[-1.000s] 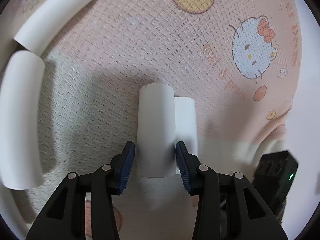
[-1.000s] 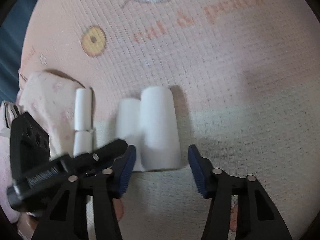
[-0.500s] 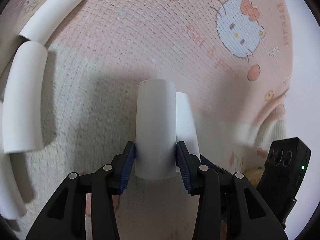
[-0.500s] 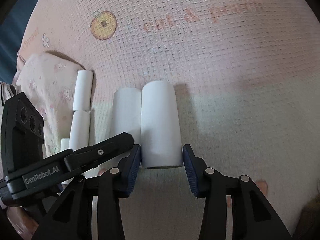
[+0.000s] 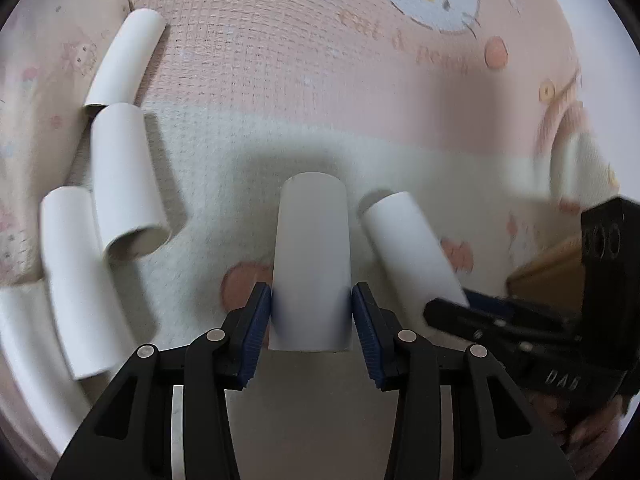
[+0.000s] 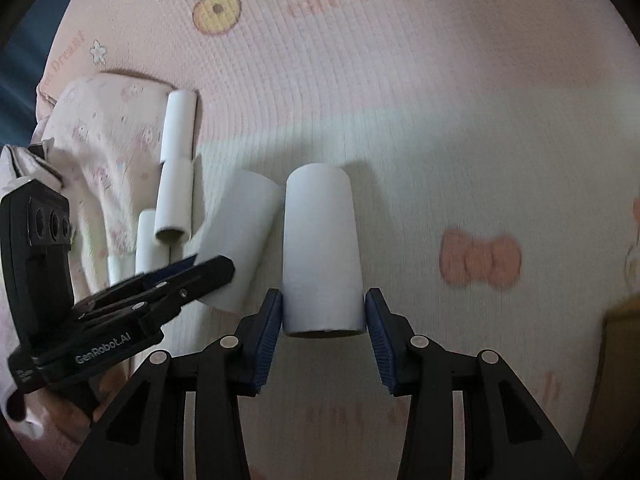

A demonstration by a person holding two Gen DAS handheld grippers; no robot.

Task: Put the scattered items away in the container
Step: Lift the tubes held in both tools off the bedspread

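Observation:
My left gripper [image 5: 312, 312] is shut on a white paper tube [image 5: 311, 256] and holds it above the pink cartoon blanket. My right gripper [image 6: 324, 314] is shut on a second white tube [image 6: 320, 248], also lifted. In the left wrist view the right gripper's tube [image 5: 412, 248] and black body [image 5: 560, 320] show at the right. In the right wrist view the left gripper [image 6: 120, 312] and its tube [image 6: 240, 240] show at the left. Several more white tubes [image 5: 124, 176] lie on the blanket at the left.
A folded pink cloth [image 6: 100, 152] lies at the left beside the loose tubes [image 6: 176, 196]. A brown box edge [image 5: 548, 264] shows at the right of the left wrist view and at the right edge of the right wrist view [image 6: 620, 344].
The right gripper has closed on its tube. Both grippers have lifted their tubes off the blanket and drawn back, and the two tubes have come apart.

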